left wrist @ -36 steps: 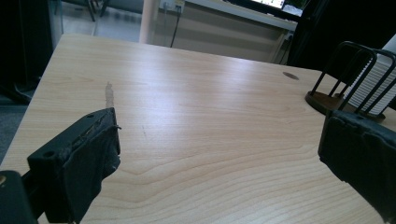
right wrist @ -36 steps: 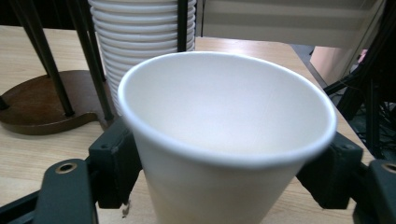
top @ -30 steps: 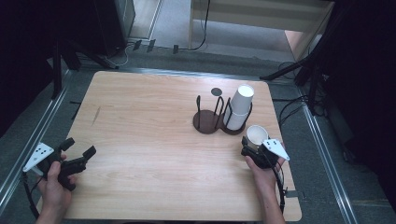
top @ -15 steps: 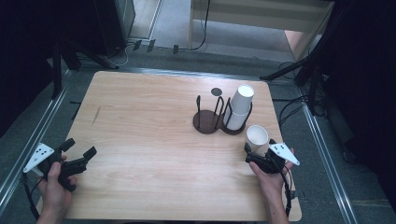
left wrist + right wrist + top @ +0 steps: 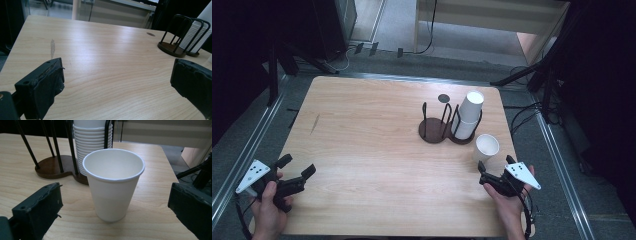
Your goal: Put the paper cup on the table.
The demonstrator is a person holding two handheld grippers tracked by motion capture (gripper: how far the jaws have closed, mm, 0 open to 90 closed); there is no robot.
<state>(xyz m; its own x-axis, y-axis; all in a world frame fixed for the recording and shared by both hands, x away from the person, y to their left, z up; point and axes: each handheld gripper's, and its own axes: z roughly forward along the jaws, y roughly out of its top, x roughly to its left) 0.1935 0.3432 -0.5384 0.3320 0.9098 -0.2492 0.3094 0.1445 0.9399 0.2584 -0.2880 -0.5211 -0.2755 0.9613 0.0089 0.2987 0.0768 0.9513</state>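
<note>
A single white paper cup (image 5: 486, 146) (image 5: 113, 182) stands upright on the wooden table (image 5: 372, 125), just in front of the cup holder. My right gripper (image 5: 495, 163) is open a short way behind the cup and does not touch it. The dark wire holder (image 5: 434, 131) has two bays: a tall stack of white cups (image 5: 468, 114) (image 5: 91, 142) leans in the right one, and the left one holds nothing. My left gripper (image 5: 298, 166) is open over bare wood near the front left corner, with nothing between its jaws.
A small dark round mark (image 5: 443, 98) lies on the table behind the holder. A pale scuff (image 5: 52, 46) marks the wood at the left. Metal rails run along both table sides, with cables and stands on the floor beyond.
My right gripper has let go of the single cup and drawn back toward the near edge. The cup stays standing. My left gripper has barely moved.
</note>
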